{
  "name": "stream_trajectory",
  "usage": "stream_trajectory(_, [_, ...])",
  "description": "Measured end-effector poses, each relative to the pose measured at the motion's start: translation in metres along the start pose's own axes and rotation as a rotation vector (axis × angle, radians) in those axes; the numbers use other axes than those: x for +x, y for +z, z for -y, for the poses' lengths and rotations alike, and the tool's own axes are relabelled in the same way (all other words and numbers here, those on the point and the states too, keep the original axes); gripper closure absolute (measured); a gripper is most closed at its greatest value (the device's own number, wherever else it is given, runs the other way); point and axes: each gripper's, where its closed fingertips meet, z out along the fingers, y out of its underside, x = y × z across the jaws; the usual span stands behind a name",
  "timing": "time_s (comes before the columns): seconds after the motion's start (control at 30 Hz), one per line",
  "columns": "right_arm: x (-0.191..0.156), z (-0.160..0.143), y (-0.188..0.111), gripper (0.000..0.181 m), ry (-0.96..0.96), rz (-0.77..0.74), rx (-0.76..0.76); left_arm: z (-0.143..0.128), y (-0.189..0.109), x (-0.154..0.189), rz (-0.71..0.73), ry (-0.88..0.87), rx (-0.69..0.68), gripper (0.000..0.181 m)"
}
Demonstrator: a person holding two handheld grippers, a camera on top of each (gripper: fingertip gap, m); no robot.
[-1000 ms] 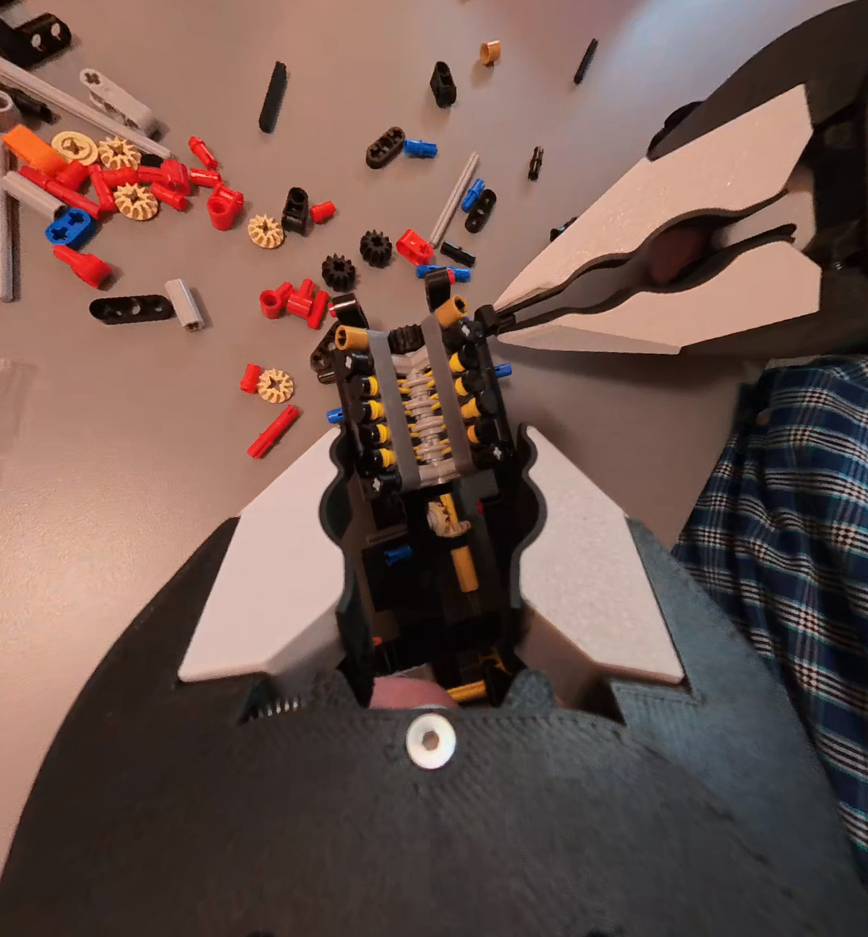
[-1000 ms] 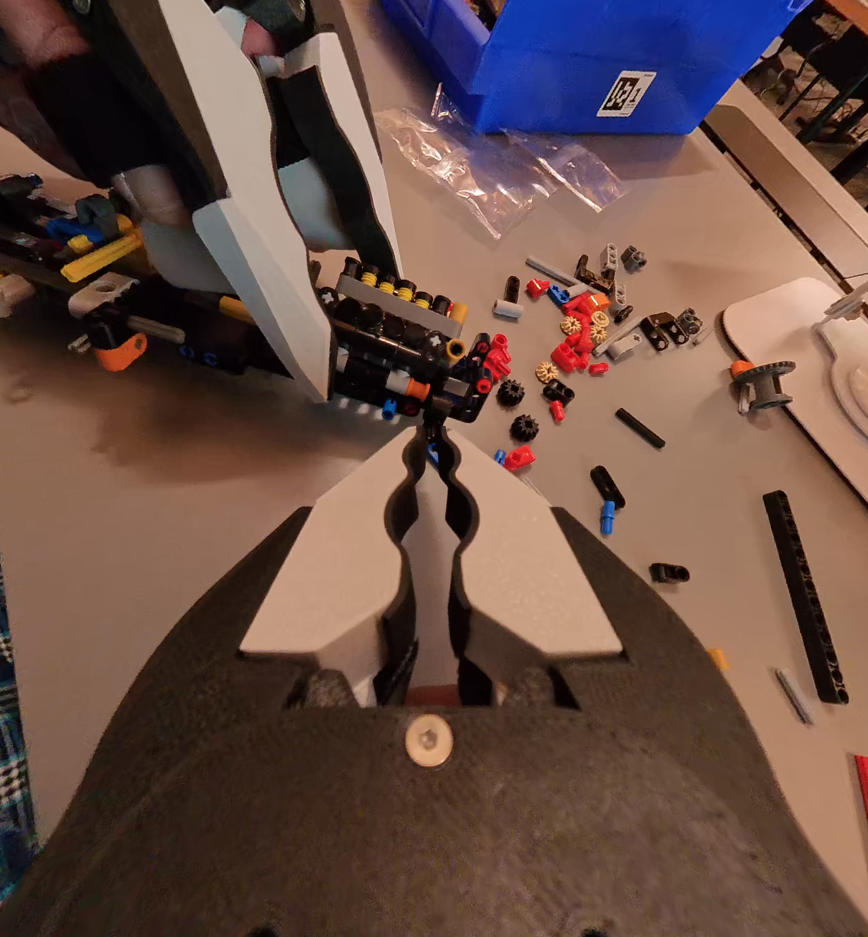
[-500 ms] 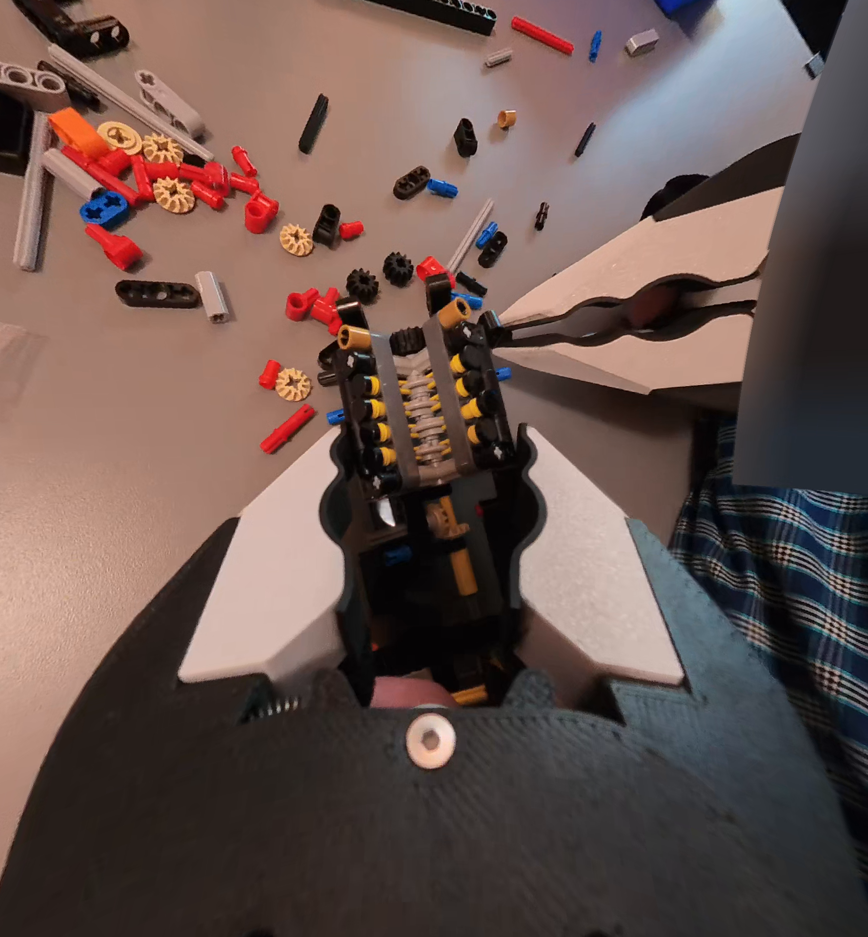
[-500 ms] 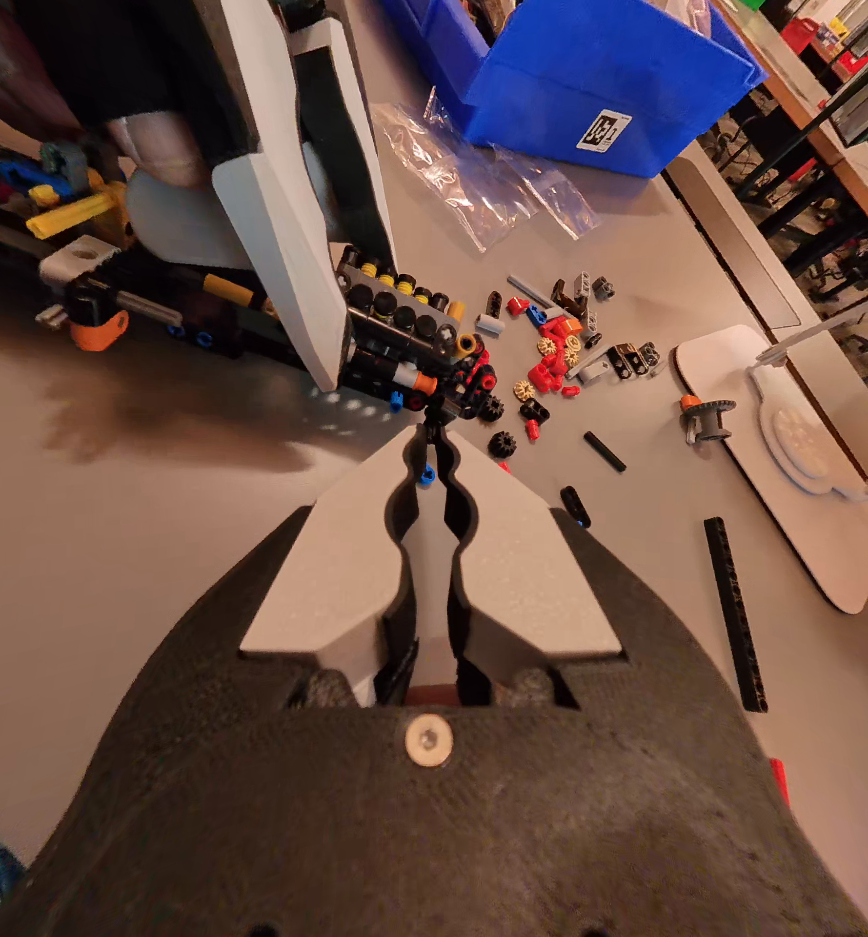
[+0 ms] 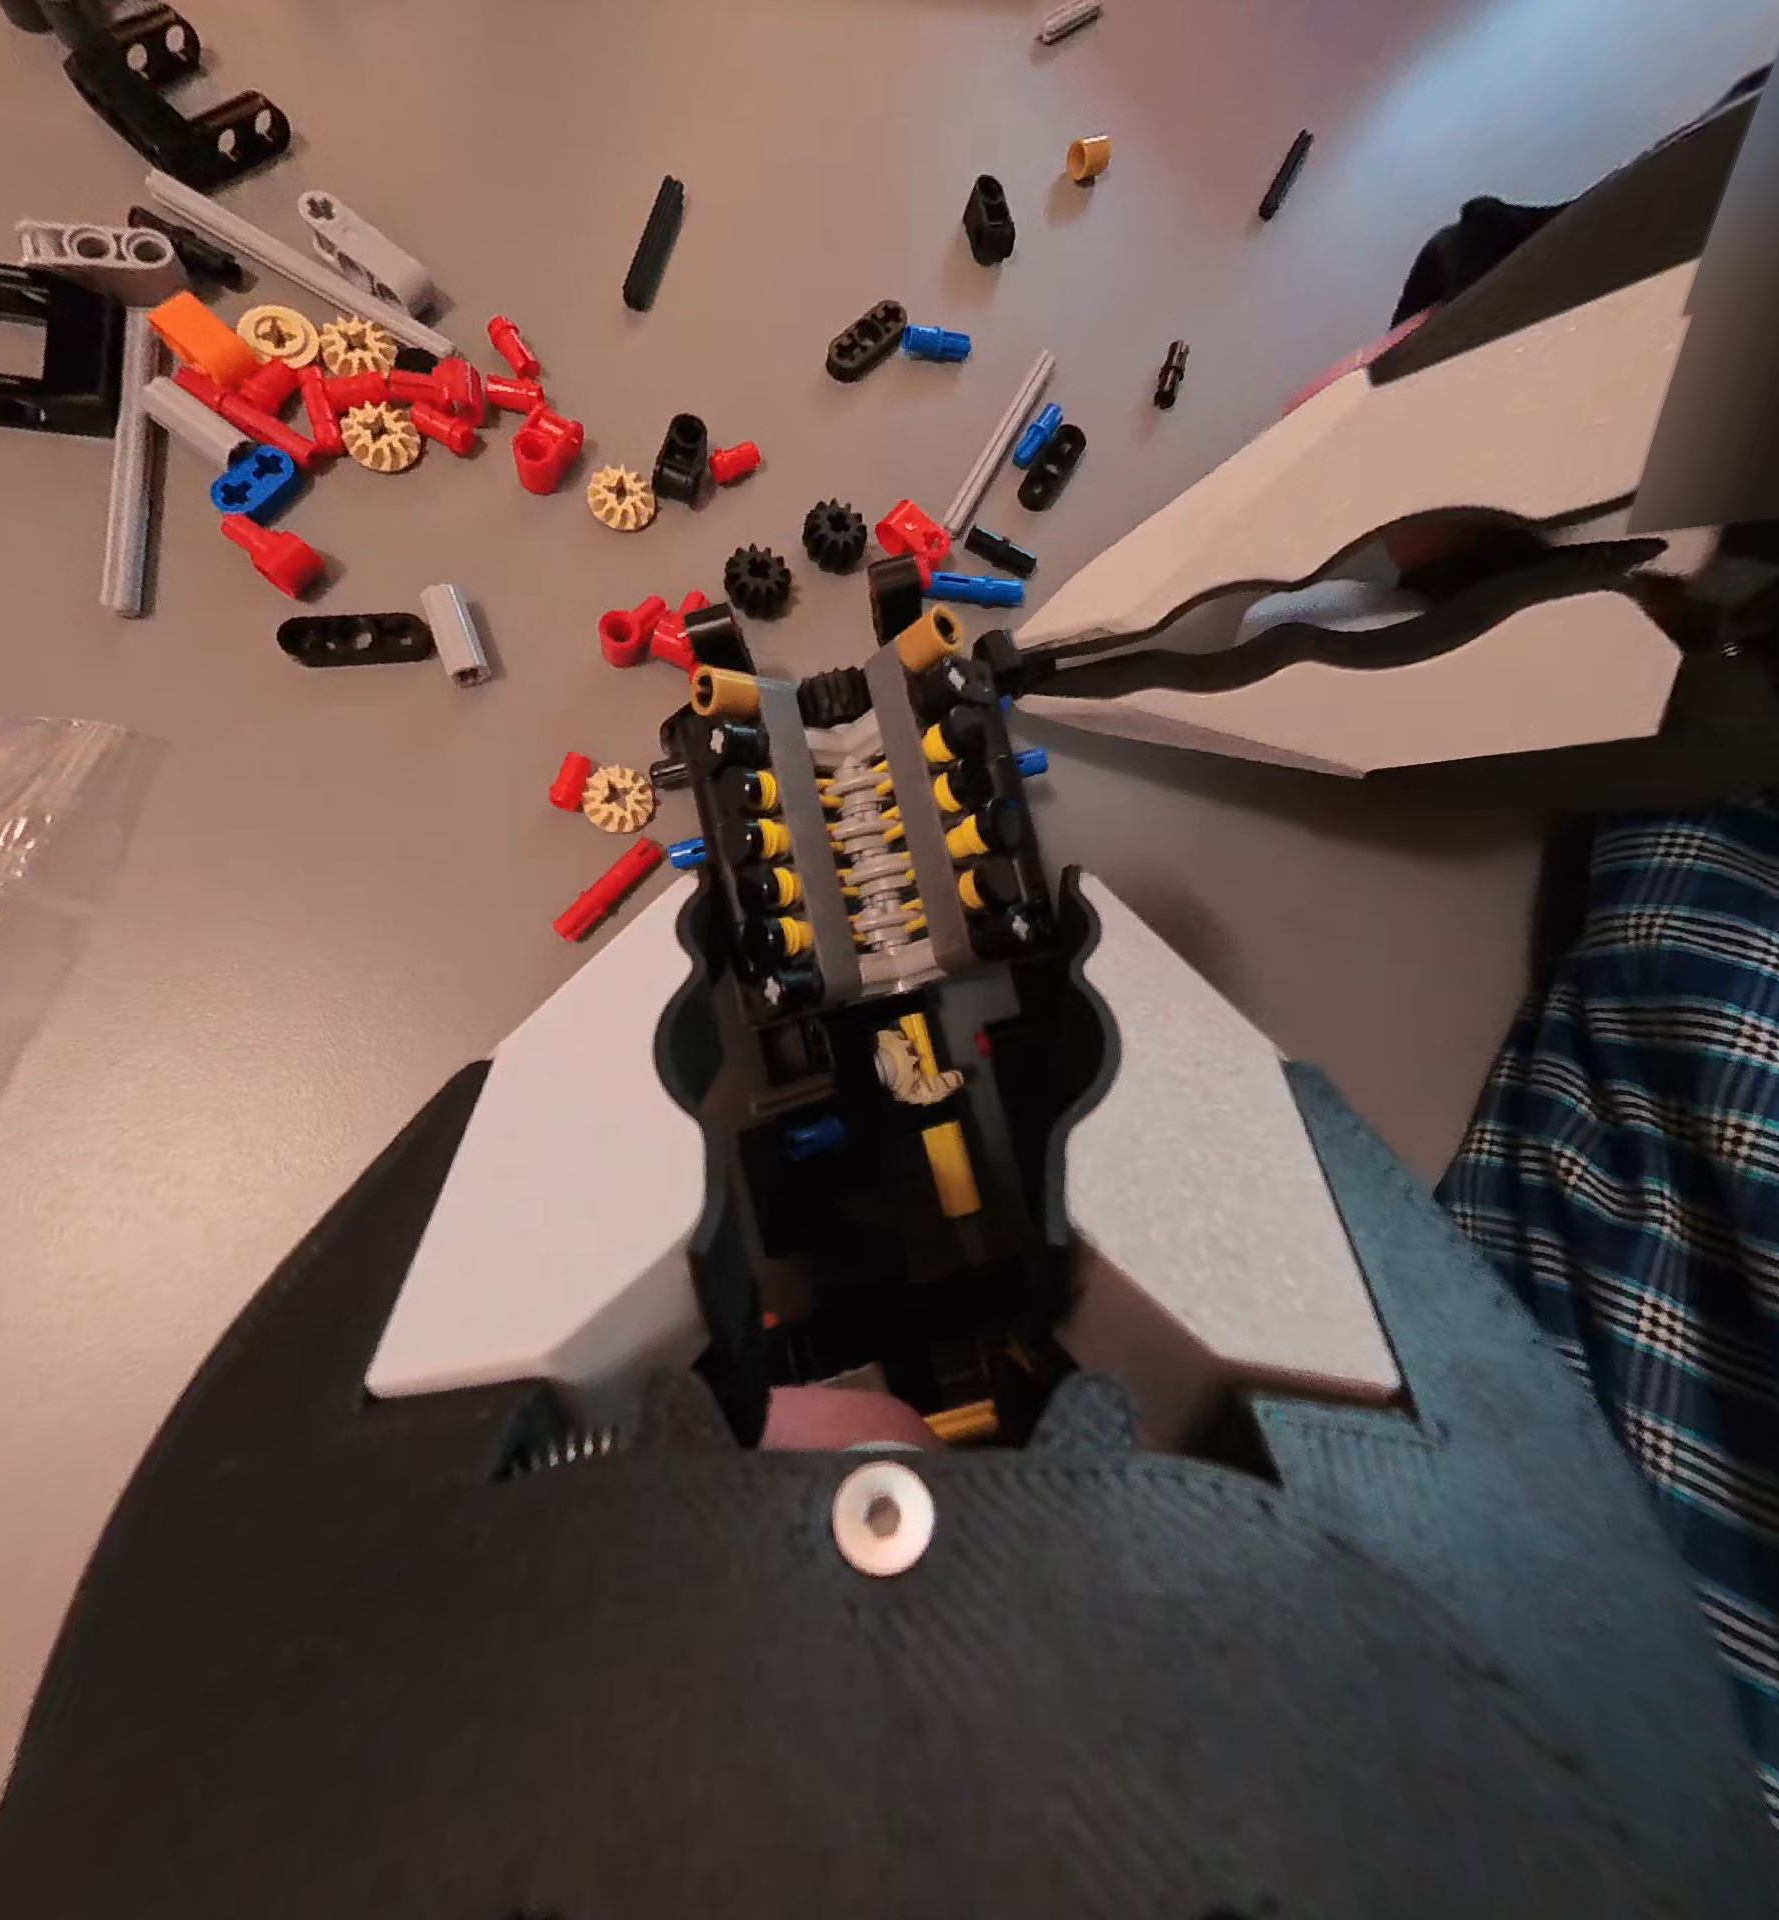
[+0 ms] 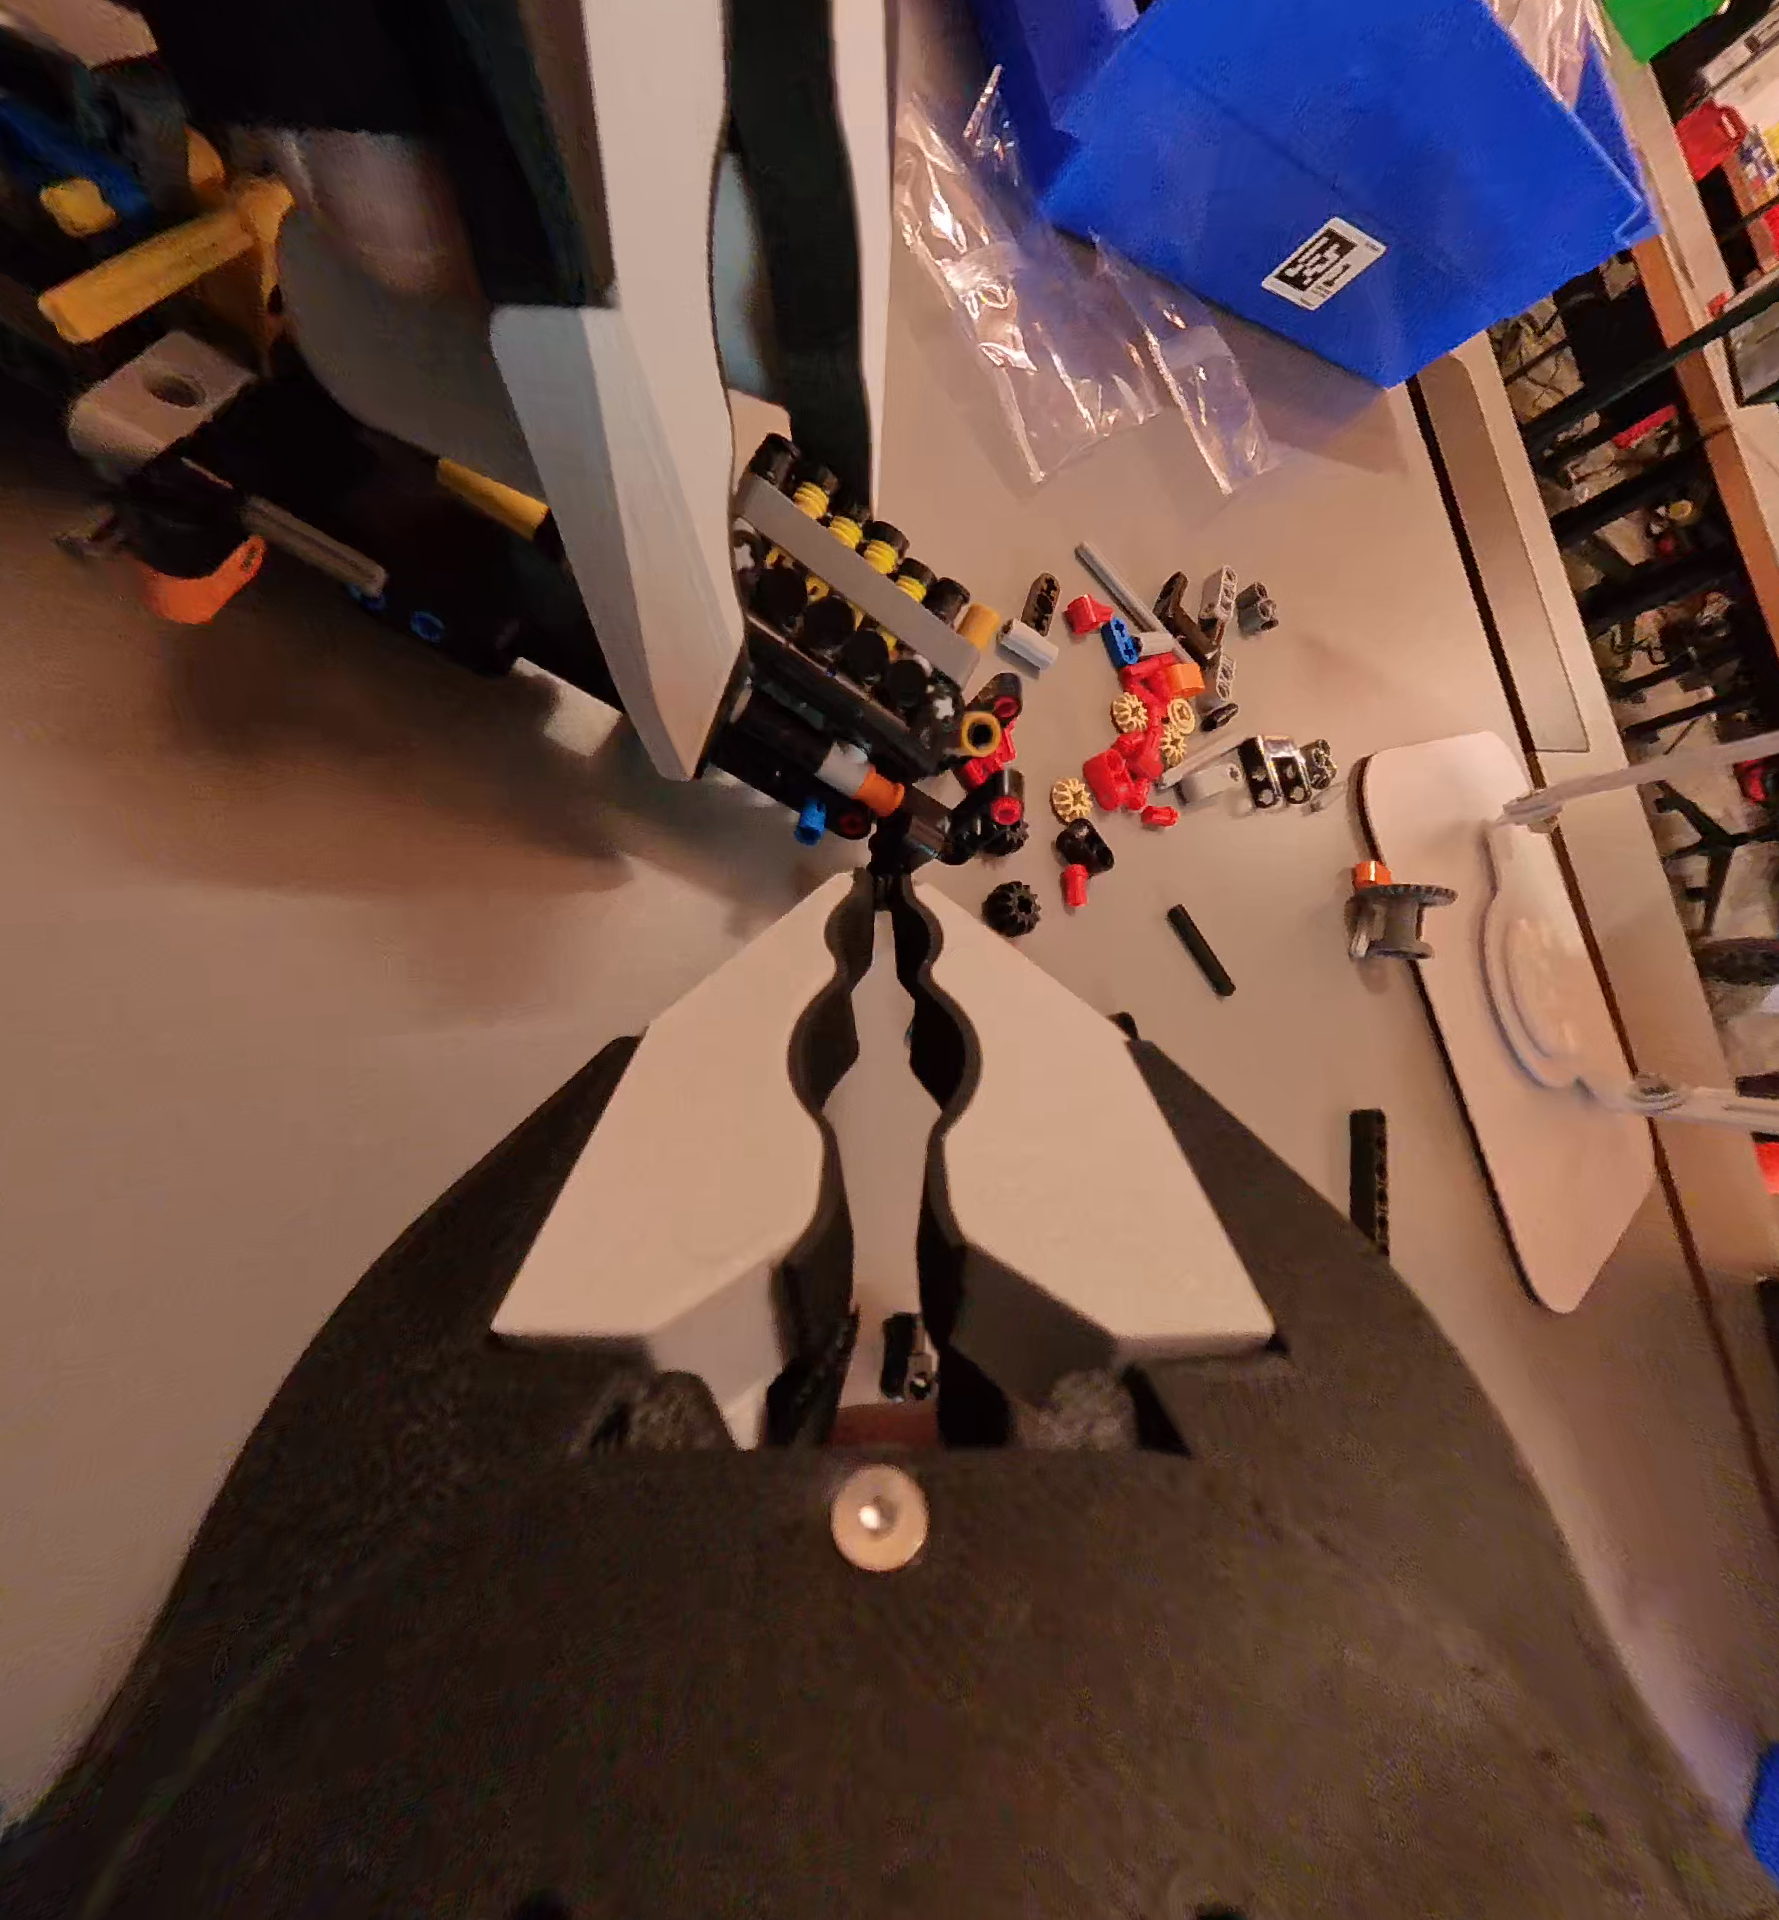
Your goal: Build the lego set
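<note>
Black-and-yellow lego engine assembly sits clamped in the left gripper; right gripper pinches a small black pin at its corner.

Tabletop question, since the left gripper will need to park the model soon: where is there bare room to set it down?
Bare table lies left of the right gripper, below the held model. Another free strip runs between the plastic bag and the left gripper. The loose parts pile ahead is crowded.
</note>
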Motion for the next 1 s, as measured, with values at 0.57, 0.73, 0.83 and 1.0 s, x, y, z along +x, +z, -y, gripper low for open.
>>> stream_trajectory(0.57, [-0.0012,-0.0021,0.0021,0.18,-0.064,-0.032,-0.043,-0.0013,0.0007,-0.0015,0.047,0.034,-0.02,0.119])
stream_trajectory(0.73, [-0.001,-0.0028,0.003,0.18,-0.093,-0.064,-0.072,-0.0012,0.0014,-0.0021,0.065,0.037,-0.024,0.119])
stream_trajectory(0.83, [-0.0021,-0.0024,0.0038,0.18,-0.082,-0.086,-0.079,-0.0015,0.0016,-0.0029,0.078,0.038,-0.024,0.119])
stream_trajectory(1.0, [-0.0021,-0.0015,0.0044,0.18,-0.068,-0.091,-0.077,-0.0019,0.0018,-0.003,0.091,0.036,-0.021,0.119])
